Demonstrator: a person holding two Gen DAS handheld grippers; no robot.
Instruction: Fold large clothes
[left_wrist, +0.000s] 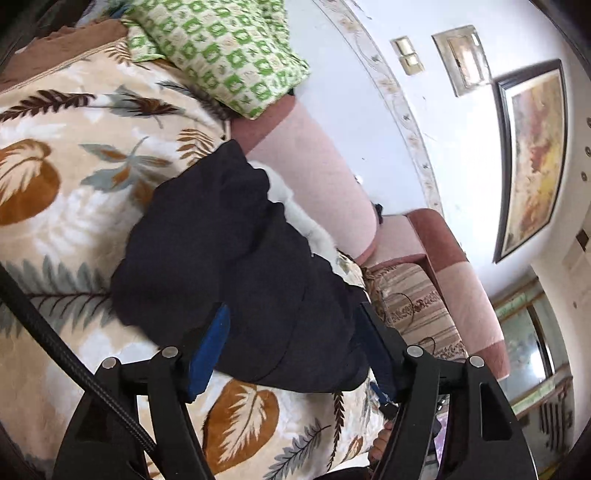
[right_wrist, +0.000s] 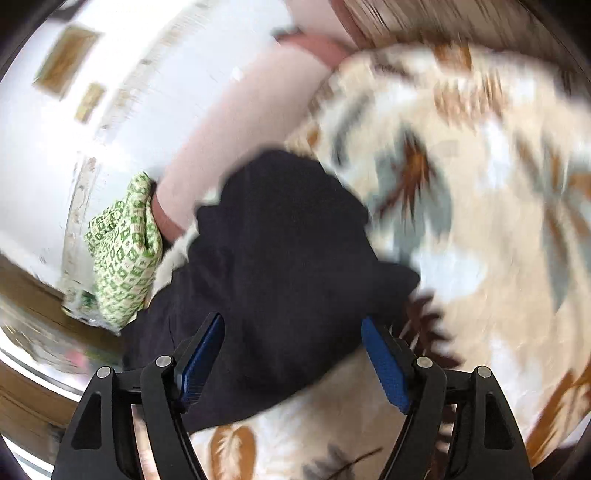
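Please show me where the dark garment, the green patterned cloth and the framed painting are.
dark garment (left_wrist: 229, 258): left wrist view, middle of the bundle.
green patterned cloth (left_wrist: 221, 48): left wrist view, its centre.
framed painting (left_wrist: 532, 155): left wrist view, canvas middle.

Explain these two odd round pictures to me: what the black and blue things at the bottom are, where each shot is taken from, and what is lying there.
No robot here: a person holds a pair of hand tongs in each hand, and a wide-angle camera on each pair looks forward along its two fingers. One picture is from the left tongs, the other from the right tongs. The black arms with blue pads are the fingers. Both pairs stand open over a dark garment, bunched on a leaf-print blanket; neither clearly grips it. A green checked cloth lies further back, against a pink sofa back. A framed painting hangs on the wall. The right view is blurred, probably from motion.
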